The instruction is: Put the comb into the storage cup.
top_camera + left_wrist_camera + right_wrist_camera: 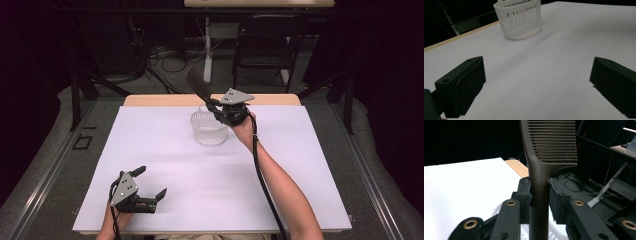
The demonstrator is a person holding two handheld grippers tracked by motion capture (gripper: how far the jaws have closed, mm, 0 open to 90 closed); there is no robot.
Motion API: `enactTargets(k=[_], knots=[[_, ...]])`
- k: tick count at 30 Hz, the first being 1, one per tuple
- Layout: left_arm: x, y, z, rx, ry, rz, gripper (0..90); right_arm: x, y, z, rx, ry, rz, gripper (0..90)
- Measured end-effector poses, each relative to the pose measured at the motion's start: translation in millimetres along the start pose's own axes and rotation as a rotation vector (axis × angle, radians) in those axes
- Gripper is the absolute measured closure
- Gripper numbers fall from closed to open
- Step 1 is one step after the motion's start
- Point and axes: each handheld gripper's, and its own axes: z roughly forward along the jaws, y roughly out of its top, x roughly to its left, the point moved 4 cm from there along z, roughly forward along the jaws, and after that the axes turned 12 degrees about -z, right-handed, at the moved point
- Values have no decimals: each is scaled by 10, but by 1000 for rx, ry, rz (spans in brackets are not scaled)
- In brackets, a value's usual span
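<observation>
one right gripper [539, 197] clamps the comb [549, 142] handle, its teeth plain close up; left gripper [536, 82] gapes wide.

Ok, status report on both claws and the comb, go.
Right claw shut on comb, held above white basket. Left claw open, near table edge. Nothing between comb and basket.

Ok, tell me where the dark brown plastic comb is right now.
The dark brown plastic comb is clamped by its handle in the right gripper, held in the air above the white slotted plastic basket near the table's far edge in the high view.
</observation>
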Motion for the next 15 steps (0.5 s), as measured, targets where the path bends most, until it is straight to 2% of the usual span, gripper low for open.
enactTargets(k=[15], knots=[[-3,-1,5,3,0,6,4,10,-44,57,-5,8,-13,725]])
